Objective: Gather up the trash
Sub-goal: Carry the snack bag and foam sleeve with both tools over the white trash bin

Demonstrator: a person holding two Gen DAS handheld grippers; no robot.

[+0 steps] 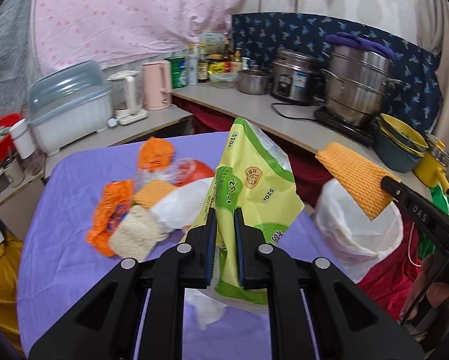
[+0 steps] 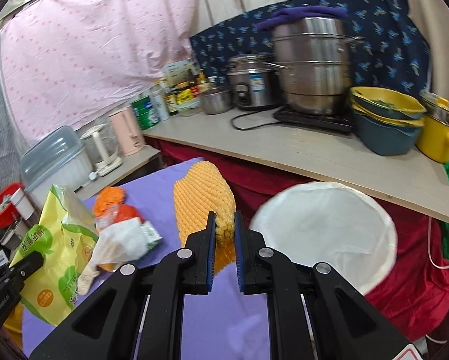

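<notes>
Two grippers hang near the white-lined round bin: left gripper clamped on a crumpled green plastic bag, right gripper pinching a ridged orange sponge beside its rim.

Green-yellow plastic bag: crumpled, upright, lifted above the tabletop. Yellow ribbed sponge: held aloft, tilted. Remaining trash on purple tabletop: orange wrappers, second yellow sponge, white tissue, heaped together.
</notes>
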